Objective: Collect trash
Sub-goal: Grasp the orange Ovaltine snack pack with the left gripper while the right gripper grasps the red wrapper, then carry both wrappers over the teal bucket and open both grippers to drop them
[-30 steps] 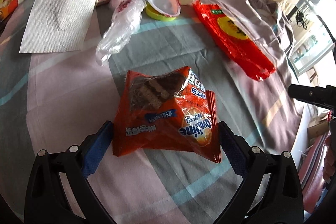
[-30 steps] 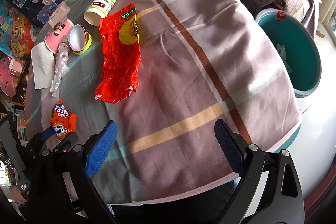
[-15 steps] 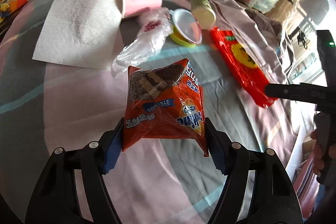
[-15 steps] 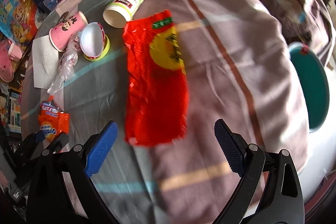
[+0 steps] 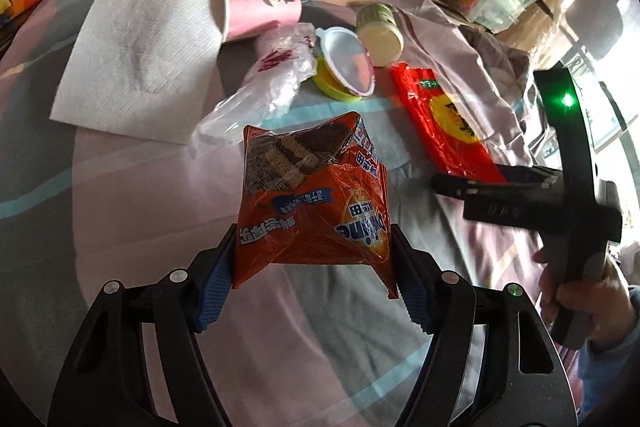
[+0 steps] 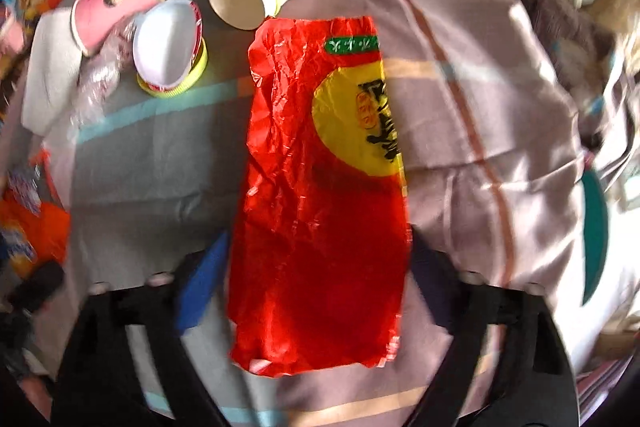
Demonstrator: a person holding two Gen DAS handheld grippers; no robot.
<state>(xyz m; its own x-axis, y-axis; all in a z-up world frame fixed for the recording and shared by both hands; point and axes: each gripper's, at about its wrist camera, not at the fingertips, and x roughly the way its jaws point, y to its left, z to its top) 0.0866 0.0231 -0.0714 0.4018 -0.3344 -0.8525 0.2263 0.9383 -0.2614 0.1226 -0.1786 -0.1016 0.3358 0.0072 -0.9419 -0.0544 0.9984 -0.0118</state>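
My left gripper (image 5: 314, 279) is shut on an orange Ovaltine snack packet (image 5: 314, 201) and holds it up off the tablecloth. My right gripper (image 6: 316, 291) is open, its blue-padded fingers either side of a flat red and yellow plastic wrapper (image 6: 324, 195) lying on the cloth; the view is blurred. The wrapper also shows in the left wrist view (image 5: 444, 123), with the right gripper (image 5: 452, 183) at its near end. The orange packet appears at the left edge of the right wrist view (image 6: 36, 227).
A pink paper cup (image 5: 260, 7), white napkin (image 5: 136, 51), clear plastic bag (image 5: 264, 83), yellow-rimmed lidded tub (image 5: 344, 67) and green-striped cup (image 5: 378, 31) lie at the far side of the table. A teal bin (image 6: 596, 227) stands beyond the table's right edge.
My left gripper closed on the orange packet and lifted it. My right gripper moved in low over the red wrapper, which now lies between its fingers.
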